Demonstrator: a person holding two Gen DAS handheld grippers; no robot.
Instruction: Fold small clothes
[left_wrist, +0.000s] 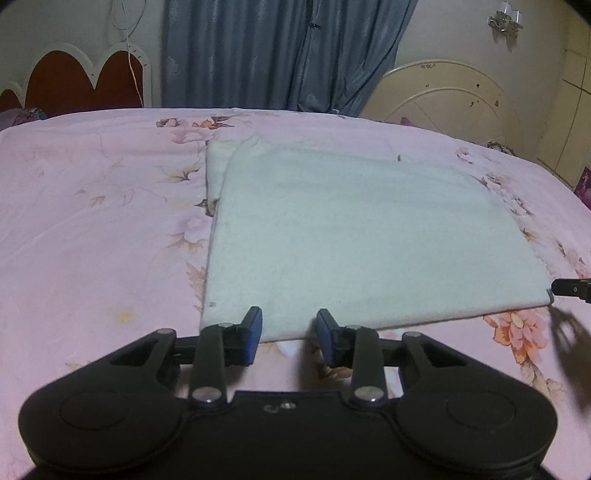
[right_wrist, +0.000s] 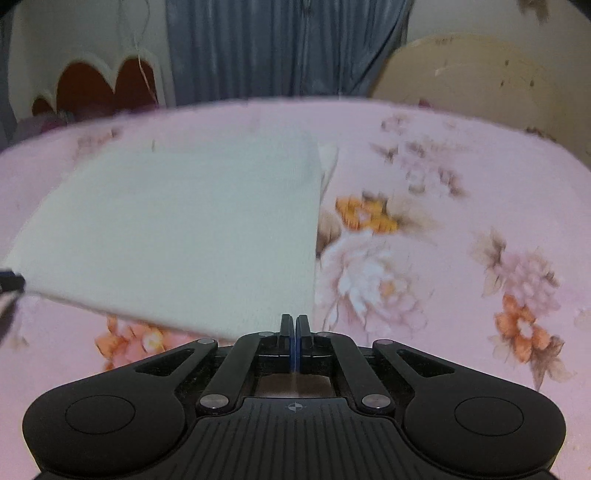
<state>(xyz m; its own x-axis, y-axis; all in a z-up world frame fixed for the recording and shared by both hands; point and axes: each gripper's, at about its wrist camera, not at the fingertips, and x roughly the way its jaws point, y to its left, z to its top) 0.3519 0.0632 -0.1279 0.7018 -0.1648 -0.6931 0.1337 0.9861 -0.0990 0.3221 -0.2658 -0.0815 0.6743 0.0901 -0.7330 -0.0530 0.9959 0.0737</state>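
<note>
A bed sheet (left_wrist: 92, 206), pink with a floral print, spreads ahead of the jaws and fills the lower field. Beyond its far edge, straight ahead, hangs a blue-grey curtain (left_wrist: 273, 55) in vertical folds. Ahead and to the left stands a scalloped white headboard (left_wrist: 74, 77) with dark red panels; a thin white cord (left_wrist: 133, 74) hangs in front of it. Ahead and to the right sits a cream arched bed frame (left_wrist: 454, 96), its surface marked with dark spots. A wall lamp (left_wrist: 505, 18) is fixed high on the pale wall (left_wrist: 461, 33), far right.
</note>
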